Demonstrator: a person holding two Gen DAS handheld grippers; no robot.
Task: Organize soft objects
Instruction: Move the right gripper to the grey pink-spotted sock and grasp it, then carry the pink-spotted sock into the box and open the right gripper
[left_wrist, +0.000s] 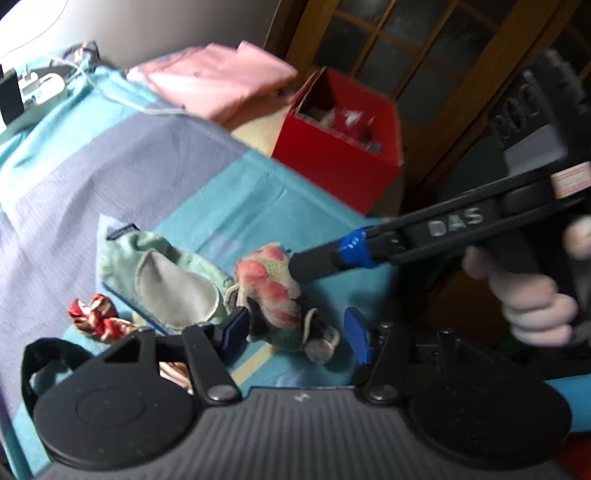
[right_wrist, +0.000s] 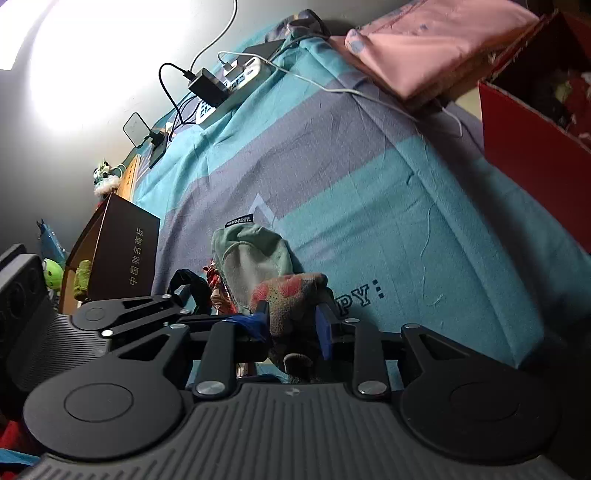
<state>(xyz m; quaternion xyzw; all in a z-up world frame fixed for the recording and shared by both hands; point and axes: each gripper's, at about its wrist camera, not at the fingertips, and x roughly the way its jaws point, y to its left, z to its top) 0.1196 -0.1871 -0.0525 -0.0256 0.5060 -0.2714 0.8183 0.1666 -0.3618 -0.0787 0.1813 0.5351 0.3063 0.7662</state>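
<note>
A pink, white and green patterned sock (left_wrist: 275, 291) lies on the teal and purple bedsheet (left_wrist: 129, 158). My right gripper (left_wrist: 295, 264) comes in from the right and is shut on the sock's upper end; in the right wrist view the sock (right_wrist: 291, 306) sits pinched between its blue pads (right_wrist: 323, 328). My left gripper (left_wrist: 297, 332) is open, its jaws on either side of the sock's lower end. A pale green slipper (left_wrist: 166, 280) lies just left of the sock and also shows in the right wrist view (right_wrist: 251, 254). A red patterned scrunchie (left_wrist: 96, 317) lies further left.
A red box (left_wrist: 340, 147) with small items stands at the bed's far right edge. Folded pink cloth (left_wrist: 218, 81) lies at the back. A power strip with chargers and cables (right_wrist: 221, 85) is at the bed's far side. A brown carton (right_wrist: 118, 247) stands at the left.
</note>
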